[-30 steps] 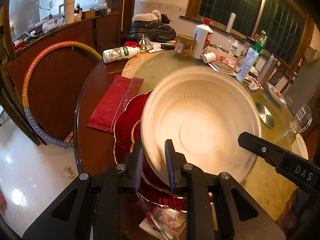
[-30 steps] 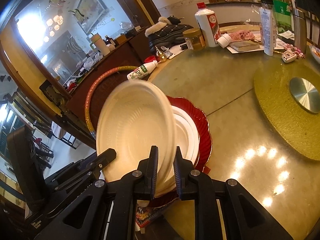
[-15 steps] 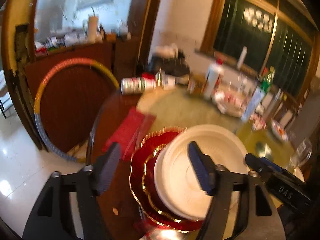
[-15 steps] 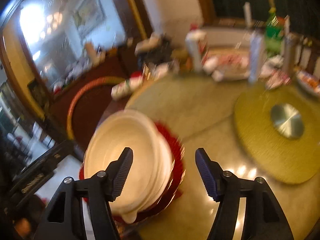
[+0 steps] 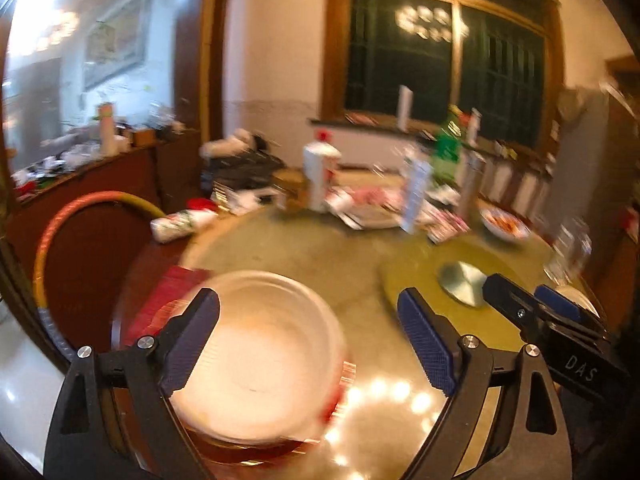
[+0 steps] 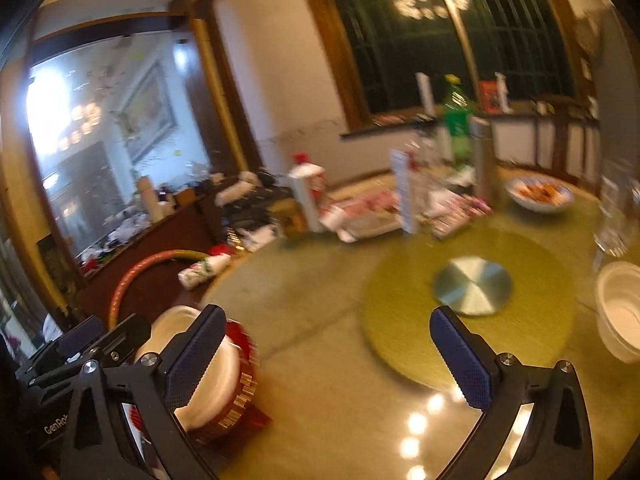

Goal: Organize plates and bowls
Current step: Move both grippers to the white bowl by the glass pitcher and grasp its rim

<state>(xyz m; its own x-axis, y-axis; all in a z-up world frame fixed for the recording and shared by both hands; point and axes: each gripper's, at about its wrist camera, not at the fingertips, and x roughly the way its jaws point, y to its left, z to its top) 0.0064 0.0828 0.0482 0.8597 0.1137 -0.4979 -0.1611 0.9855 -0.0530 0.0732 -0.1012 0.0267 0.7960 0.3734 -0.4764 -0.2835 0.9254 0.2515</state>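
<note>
white bowl [image 5: 256, 356] motion-blurred, red plate [image 5: 280, 446] mostly hidden

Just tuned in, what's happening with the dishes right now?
Both grippers are open and empty. The left gripper hovers over a white bowl sitting on the red plate at the table's near edge. The right gripper points over the table. More white bowls sit stacked at the far right.

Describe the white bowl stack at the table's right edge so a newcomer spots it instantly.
Start at the round green turntable mat with its silver metal hub. Look right, past the mat's rim, to the stack of white disposable bowls. Unlike the white bowl on the red scalloped plate, it sits directly on the table.
</note>
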